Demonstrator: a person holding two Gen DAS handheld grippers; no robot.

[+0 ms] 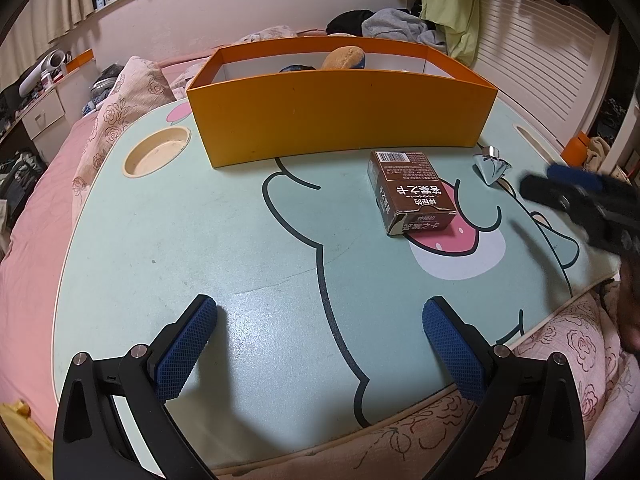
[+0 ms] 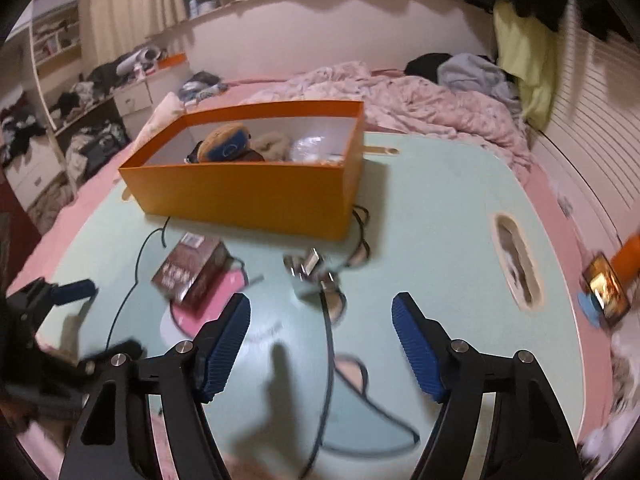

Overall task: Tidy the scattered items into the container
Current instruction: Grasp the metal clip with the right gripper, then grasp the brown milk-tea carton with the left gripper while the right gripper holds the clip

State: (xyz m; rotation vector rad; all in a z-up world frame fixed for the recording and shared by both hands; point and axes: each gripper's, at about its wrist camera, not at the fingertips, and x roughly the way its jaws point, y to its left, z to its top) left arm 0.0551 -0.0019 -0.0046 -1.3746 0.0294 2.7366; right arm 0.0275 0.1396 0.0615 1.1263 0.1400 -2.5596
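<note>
An orange box [image 1: 340, 120] stands at the back of the mint-green lap table [image 1: 200, 240]. Inside it lie a brown-and-blue plush toy [image 2: 226, 144] and a clear plastic bag [image 2: 316, 146]. A brown carton [image 1: 412, 192] lies flat in front of the box. To its right sits a small crumpled silvery item [image 2: 310, 270]. My left gripper [image 1: 320, 320] hangs open over bare table near the front edge, holding nothing. My right gripper [image 2: 321, 300] is open and empty just short of the silvery item. In the left wrist view the right gripper [image 1: 548, 182] is a blur at the far right.
The table rests on a bed with a pink floral quilt [image 2: 420, 104]. It has a round cup recess [image 1: 156, 156] at the left and a slot [image 2: 516, 264] at the right. A phone [image 2: 606, 292] and an orange bottle [image 2: 630, 256] lie off the right edge.
</note>
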